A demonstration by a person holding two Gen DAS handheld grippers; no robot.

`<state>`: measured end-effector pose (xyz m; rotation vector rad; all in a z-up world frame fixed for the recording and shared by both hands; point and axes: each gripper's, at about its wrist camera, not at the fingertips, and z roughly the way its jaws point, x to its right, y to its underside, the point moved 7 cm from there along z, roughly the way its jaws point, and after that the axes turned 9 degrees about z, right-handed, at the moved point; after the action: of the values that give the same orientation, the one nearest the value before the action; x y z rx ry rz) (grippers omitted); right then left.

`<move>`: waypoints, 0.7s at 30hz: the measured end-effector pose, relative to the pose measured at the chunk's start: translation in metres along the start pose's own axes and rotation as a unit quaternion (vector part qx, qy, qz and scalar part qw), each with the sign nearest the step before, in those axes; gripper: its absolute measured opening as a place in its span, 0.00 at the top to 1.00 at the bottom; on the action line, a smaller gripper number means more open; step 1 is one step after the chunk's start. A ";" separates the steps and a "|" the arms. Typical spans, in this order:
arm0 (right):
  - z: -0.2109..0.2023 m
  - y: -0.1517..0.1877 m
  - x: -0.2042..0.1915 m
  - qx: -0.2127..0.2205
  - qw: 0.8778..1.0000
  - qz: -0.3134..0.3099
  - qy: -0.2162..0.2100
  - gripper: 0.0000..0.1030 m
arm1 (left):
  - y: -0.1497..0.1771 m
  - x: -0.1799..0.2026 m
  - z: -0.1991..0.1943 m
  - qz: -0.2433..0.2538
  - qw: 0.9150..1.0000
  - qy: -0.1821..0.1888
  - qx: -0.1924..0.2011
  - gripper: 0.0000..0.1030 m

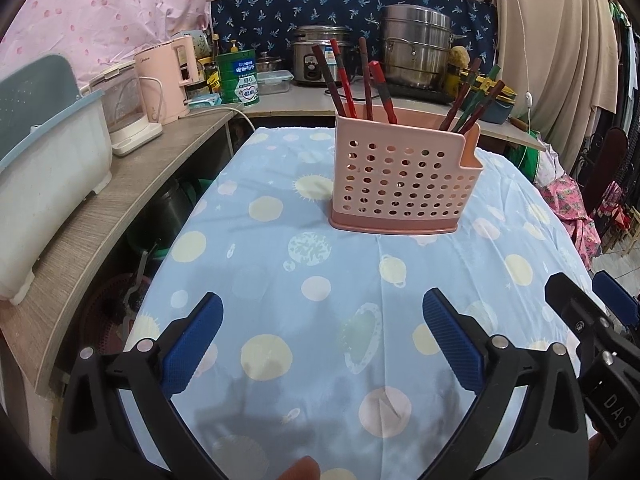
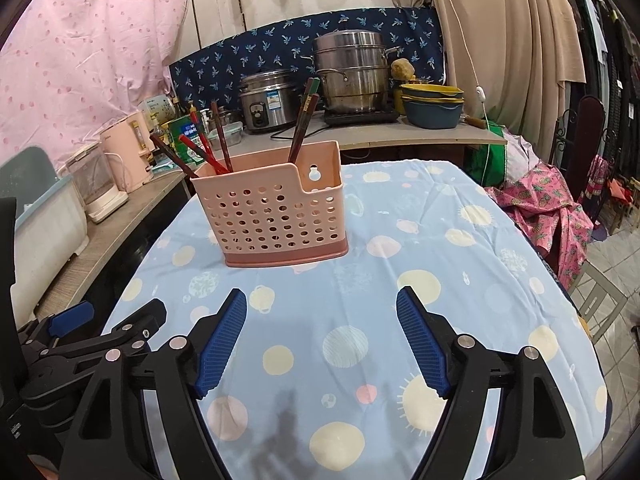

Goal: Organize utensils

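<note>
Blue ribbed pads on both grippers, left (image 1: pixel 322 334) and right (image 2: pixel 321 338), stand apart, empty, angled down over the cloth (image 2: pixel 460 280); chopsticks (image 2: pixel 208 148) lean in the perforated pink holder (image 2: pixel 276 216).

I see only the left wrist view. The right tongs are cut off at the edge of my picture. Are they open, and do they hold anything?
Observer: The right tongs are open. Only the tablecloth shows between the pads, and nothing is held.
Operator: Does the pink holder have any way to hang it?
Observer: Yes. A keyhole-shaped hole sits in its back wall, above the low corner of the front wall.
Operator: What stands to the right of the steamer? It is half hidden for me.
Observer: Two stacked yellow bowls rest on a blue bowl.
</note>
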<state>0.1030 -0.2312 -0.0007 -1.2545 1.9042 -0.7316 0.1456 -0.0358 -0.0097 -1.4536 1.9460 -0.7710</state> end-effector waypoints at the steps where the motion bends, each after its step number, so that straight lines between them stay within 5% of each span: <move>1: 0.001 0.001 0.000 -0.002 1.000 -0.002 0.000 0.27 | 0.000 0.001 0.000 0.002 1.000 -0.001 0.001 0.07; 21: 0.003 0.009 -0.001 -0.006 1.000 -0.015 0.012 0.21 | 0.005 -0.002 -0.003 -0.002 1.000 -0.019 0.002 0.07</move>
<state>0.1008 -0.2269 -0.0093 -1.2888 1.9158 -0.7545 0.1408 -0.0329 -0.0115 -1.4611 1.9119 -0.7433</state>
